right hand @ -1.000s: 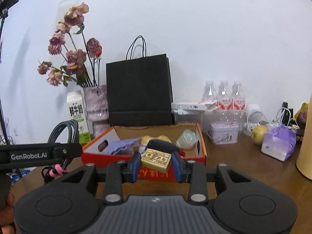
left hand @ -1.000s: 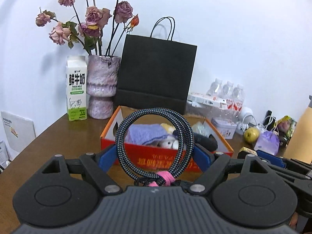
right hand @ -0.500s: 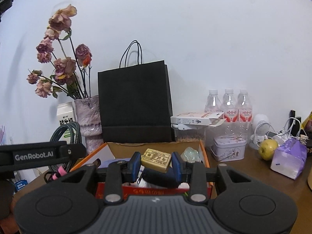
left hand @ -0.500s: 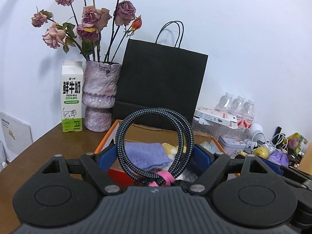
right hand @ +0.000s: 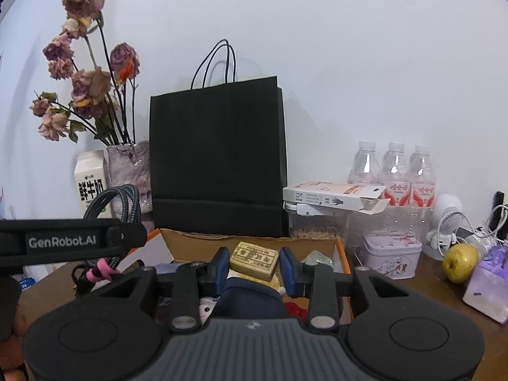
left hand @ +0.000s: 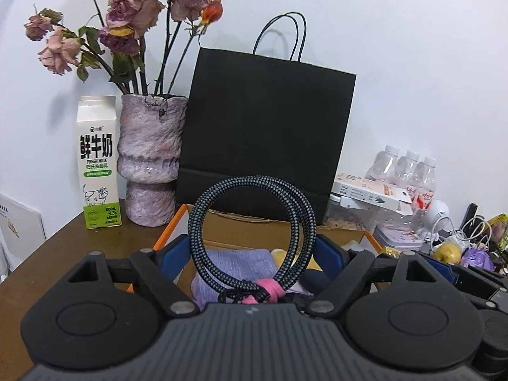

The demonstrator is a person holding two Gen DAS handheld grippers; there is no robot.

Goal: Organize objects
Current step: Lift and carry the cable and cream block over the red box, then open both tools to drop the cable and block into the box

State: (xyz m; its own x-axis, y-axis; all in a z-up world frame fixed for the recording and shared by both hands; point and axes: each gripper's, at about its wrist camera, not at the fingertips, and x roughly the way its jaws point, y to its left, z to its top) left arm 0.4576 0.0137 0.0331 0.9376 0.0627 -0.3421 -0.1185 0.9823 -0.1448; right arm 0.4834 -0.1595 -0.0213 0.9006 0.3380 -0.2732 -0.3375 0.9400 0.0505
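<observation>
Wooden table (left hand: 57, 254): coiled cable (left hand: 252, 238) between left jaws; soap bar (right hand: 254, 256) between right.

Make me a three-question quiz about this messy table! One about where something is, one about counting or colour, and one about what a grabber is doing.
1. Where is the milk carton?
A. Inside the orange box
B. Beside the flower vase, on the table
C. On top of the black bag

2. How many water bottles stand in a row?
A. One
B. Three
C. Five

3. What is the right gripper doing?
A. Hanging open with nothing in it
B. Squeezing the apple
C. Clamped on a small tan block

Answers:
1. B, the carton stands on the wood right next to the vase.
2. B, three caps show side by side in the right wrist view.
3. C, the blue pads press both ends of the block, above the orange box.
</observation>
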